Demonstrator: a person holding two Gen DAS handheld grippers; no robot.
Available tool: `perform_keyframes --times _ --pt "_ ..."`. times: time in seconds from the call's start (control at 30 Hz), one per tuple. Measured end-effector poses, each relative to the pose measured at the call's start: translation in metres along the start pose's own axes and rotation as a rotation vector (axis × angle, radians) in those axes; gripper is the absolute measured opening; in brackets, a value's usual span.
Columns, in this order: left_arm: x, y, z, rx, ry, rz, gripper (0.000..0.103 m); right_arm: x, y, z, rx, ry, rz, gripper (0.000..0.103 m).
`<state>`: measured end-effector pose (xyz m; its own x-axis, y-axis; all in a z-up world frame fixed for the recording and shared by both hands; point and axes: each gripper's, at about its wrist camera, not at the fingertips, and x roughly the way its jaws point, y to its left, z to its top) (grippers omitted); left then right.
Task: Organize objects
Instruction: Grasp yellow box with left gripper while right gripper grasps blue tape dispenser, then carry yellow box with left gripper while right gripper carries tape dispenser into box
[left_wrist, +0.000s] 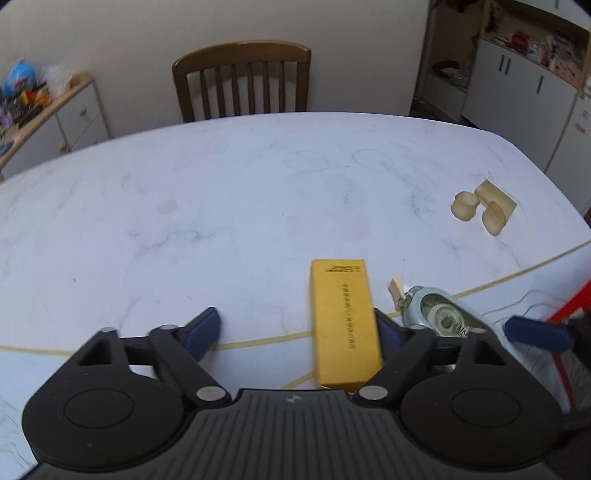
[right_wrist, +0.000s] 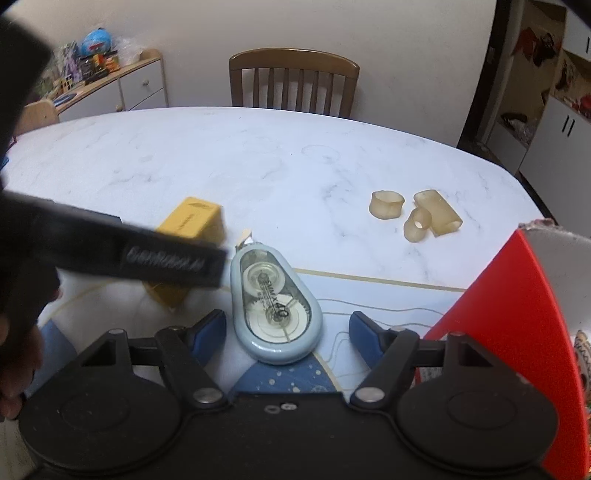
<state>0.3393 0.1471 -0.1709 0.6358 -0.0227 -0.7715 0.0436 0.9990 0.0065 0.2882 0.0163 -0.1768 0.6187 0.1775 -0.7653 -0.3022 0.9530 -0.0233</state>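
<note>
Left tongs (left_wrist: 295, 328) wide, yellow box (left_wrist: 344, 325) against the right-side finger. Right tongs (right_wrist: 288, 328) wide around blue tape dispenser (right_wrist: 275, 306) on counter (right_wrist: 258, 166), not gripping. Red box (right_wrist: 517, 314) right. Rubber tubes (right_wrist: 415, 214) farther back.

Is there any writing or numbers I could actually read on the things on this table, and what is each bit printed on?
"40": on the clear window of the pale blue correction tape dispenser; the smaller print before it is too blurred to read.
Black print on the yellow box: too small and blurred to read.
Grey lettering on the black strap crossing the right wrist view: motion-blurred, unreadable.
The yellowish tubes carry no text.
</note>
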Motion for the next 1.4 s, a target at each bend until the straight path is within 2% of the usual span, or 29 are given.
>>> perform_keyframes --times 0.13,0.23,0.3,0.4,0.53,0.8,1.1,1.4 --pt "-0.004 0.007 -0.001 -0.004 -0.02 -0.022 0.057 0.001 -0.001 0.001 0.03 -0.007 0.01 0.072" --pt "-0.005 0.012 -0.001 -0.017 -0.027 -0.044 0.043 -0.001 0.001 0.0 0.024 -0.013 0.019 0.064" --pt "-0.006 0.014 -0.002 -0.018 -0.027 -0.054 0.037 -0.003 0.003 0.0 0.015 -0.014 0.029 0.052" --pt "-0.007 0.018 -0.001 -0.03 -0.02 -0.067 0.031 -0.002 0.005 0.004 0.011 -0.008 0.024 0.052" --pt "-0.009 0.023 -0.002 -0.056 -0.008 -0.074 0.03 -0.005 0.005 0.007 0.033 0.006 0.026 0.051" --pt "-0.031 0.031 -0.018 -0.1 0.009 -0.112 0.03 -0.037 0.013 0.012 0.043 -0.036 0.069 0.051" --pt "-0.078 0.032 -0.029 -0.121 -0.003 -0.161 0.03 -0.083 0.005 0.009 0.079 -0.058 0.087 0.051" --pt "-0.131 0.01 -0.033 -0.101 -0.032 -0.245 0.03 -0.143 -0.014 -0.002 0.126 -0.098 0.089 0.051"
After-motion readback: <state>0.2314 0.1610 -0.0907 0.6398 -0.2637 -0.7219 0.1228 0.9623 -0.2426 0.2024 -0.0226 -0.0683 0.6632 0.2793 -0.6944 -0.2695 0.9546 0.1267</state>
